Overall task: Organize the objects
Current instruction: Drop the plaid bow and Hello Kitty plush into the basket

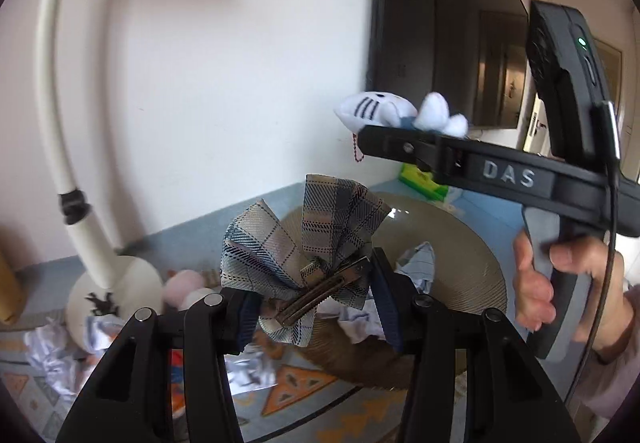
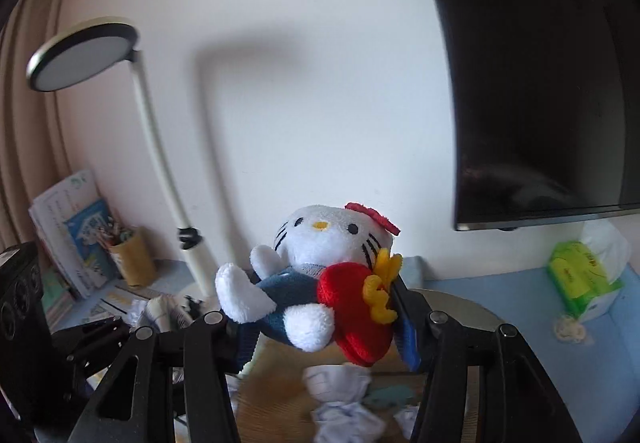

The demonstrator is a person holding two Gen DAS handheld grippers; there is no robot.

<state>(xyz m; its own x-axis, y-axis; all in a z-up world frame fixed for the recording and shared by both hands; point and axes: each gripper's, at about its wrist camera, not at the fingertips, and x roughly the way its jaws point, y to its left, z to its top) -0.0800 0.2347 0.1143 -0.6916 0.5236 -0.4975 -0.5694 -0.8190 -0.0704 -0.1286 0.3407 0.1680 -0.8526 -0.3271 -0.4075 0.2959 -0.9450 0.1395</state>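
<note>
My left gripper point(image 1: 316, 307) is shut on a plaid fabric bow hair clip point(image 1: 304, 243) and holds it up above a round woven basket point(image 1: 460, 255). My right gripper point(image 2: 324, 323) is shut on a white cat plush point(image 2: 320, 267) with a red bow, blue overalls and a red heart. In the left wrist view the right gripper point(image 1: 368, 137) reaches in from the right, with the plush point(image 1: 384, 109) on top of its fingers, above the basket. A hand point(image 1: 560, 283) holds its grip.
A white desk lamp point(image 1: 100, 243) stands at the left by the wall. Crumpled papers point(image 1: 52, 347) lie on the patterned mat and in the basket point(image 2: 340, 391). A green tissue pack point(image 2: 580, 275), a dark screen point(image 2: 540, 83), books point(image 2: 72, 235) and a pencil cup point(image 2: 132, 255) stand at the back.
</note>
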